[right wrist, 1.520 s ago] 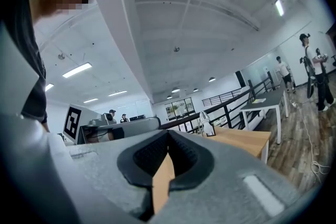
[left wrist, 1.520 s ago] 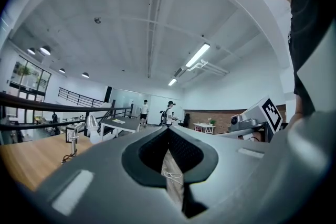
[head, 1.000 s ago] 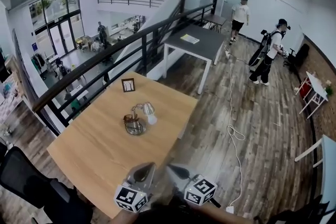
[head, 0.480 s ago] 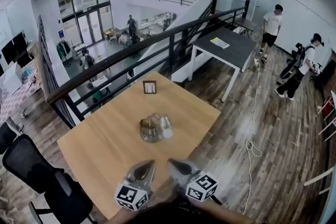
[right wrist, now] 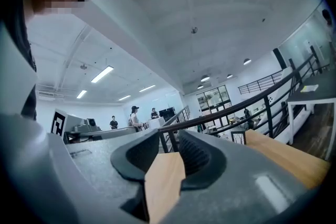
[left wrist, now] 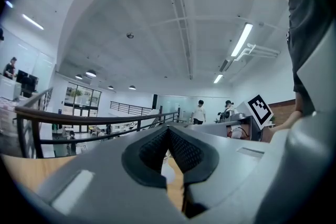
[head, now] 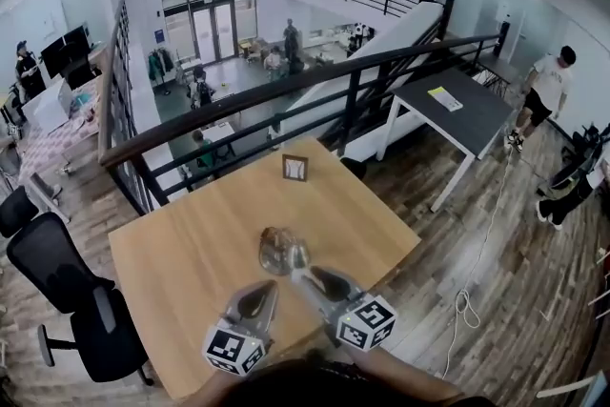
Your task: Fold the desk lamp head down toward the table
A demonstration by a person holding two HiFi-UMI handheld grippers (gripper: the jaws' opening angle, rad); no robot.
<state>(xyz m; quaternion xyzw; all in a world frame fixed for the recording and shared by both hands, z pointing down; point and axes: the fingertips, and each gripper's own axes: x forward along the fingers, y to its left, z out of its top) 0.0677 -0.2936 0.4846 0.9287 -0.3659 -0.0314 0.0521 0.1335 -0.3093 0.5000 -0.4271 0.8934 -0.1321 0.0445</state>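
A small desk lamp (head: 277,250) with a round shiny base and a pale head stands near the middle of the wooden table (head: 181,253); I cannot tell the tilt of its head. My left gripper (head: 268,291) hangs just short of the lamp, pads together at the tips (left wrist: 168,131), with nothing in them. My right gripper (head: 305,277) points at the lamp's right side and almost reaches it. Its jaws are opening, and only bare table wood shows through the gap (right wrist: 169,138).
A small framed card (head: 294,168) stands at the table's far edge, with a black railing (head: 286,95) behind it. A black office chair (head: 71,286) is at the left. A grey table (head: 457,110) and a person (head: 545,91) are far right.
Both grippers have moved forward over the table and now sit close to the lamp. The right jaws have parted. The whole view has swung round the room.
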